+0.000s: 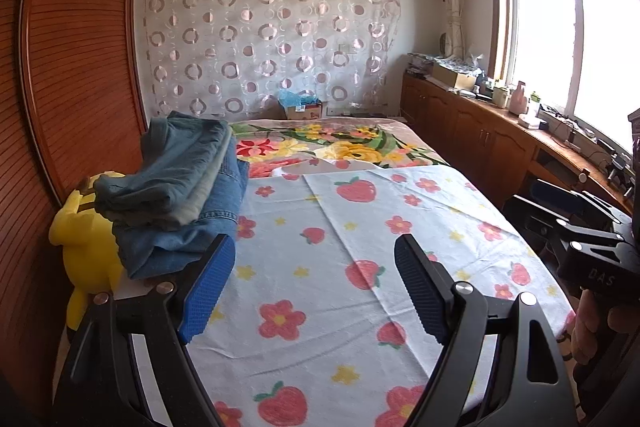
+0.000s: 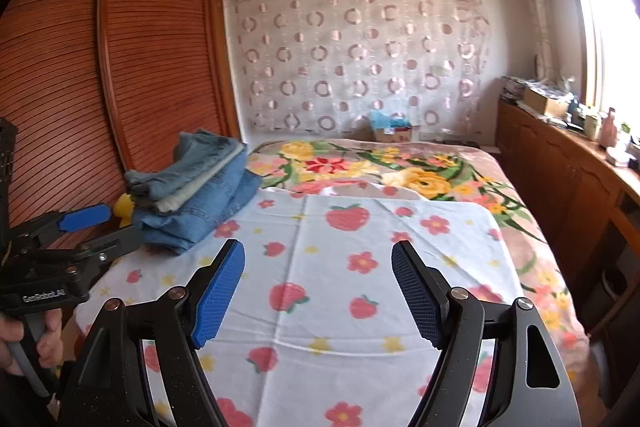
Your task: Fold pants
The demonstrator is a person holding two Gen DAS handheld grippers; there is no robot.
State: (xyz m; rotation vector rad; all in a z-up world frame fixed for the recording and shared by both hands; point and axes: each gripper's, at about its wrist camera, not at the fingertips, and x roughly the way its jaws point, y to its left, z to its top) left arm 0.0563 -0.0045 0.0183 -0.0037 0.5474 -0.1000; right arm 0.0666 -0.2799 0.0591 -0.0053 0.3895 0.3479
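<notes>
A stack of folded blue denim pants (image 1: 176, 191) lies at the left edge of the bed; it also shows in the right wrist view (image 2: 196, 187). My left gripper (image 1: 316, 259) is open and empty above the strawberry-print sheet (image 1: 360, 307), just right of the stack. My right gripper (image 2: 318, 263) is open and empty over the same sheet (image 2: 340, 327). Each gripper shows in the other's view: the right gripper (image 1: 576, 211) at the right edge, the left gripper (image 2: 92, 223) at the left edge.
A yellow plush toy (image 1: 86, 251) sits beside the stack against the wooden wardrobe (image 1: 68, 67). A floral blanket (image 1: 340, 143) covers the far half of the bed. A wooden cabinet (image 1: 480, 131) with clutter runs along the window wall. A cardboard box (image 1: 304, 109) stands behind the bed.
</notes>
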